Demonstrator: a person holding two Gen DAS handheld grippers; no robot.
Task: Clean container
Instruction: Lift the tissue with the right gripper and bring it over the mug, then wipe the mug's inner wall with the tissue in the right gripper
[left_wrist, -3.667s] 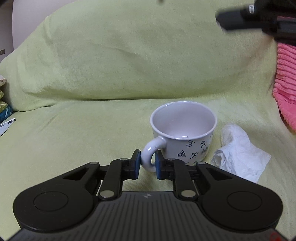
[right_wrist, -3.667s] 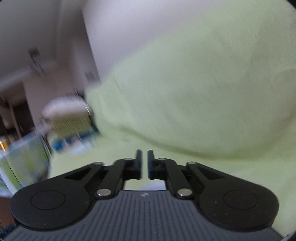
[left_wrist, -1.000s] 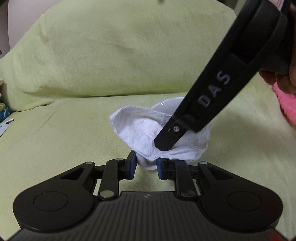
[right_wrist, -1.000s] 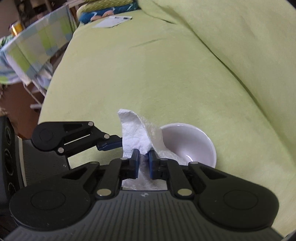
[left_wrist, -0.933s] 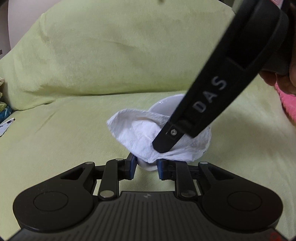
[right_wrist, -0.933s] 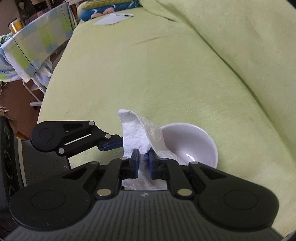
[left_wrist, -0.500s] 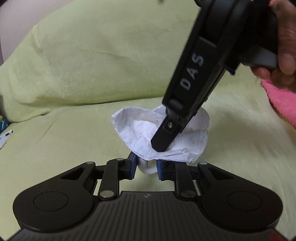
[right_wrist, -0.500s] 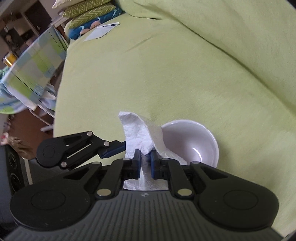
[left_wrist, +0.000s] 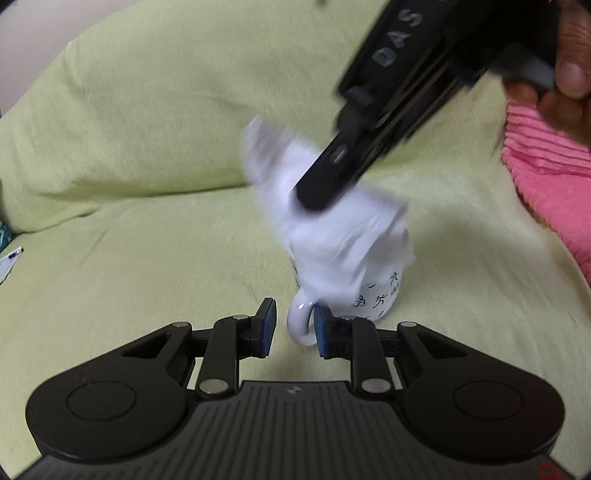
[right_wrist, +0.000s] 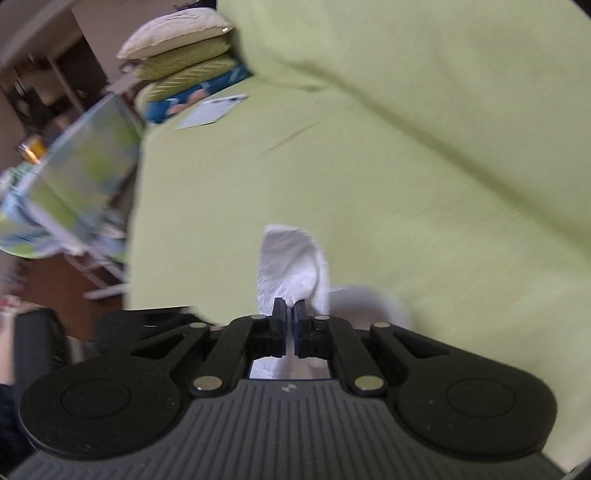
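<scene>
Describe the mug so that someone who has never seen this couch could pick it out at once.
Start at the yellow-green blanket covering the couch seat, in front of the big cushion. Near the middle stands a white mug, its handle between the open fingers of the left tool. Small black figure drawings mark its side, and a white tissue held by the right tool drapes over its rim.

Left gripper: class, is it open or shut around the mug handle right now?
Open. The left gripper straddles the mug handle, with a visible gap beside the left pad; the right pad's contact is unclear.

Crumpled white paper tissue covers the white printed ceramic mug's rim and interior beyond the jaws. Tissue motion-blurred. Pink ribbed towel, far right, is cut by the frame edge.
</scene>
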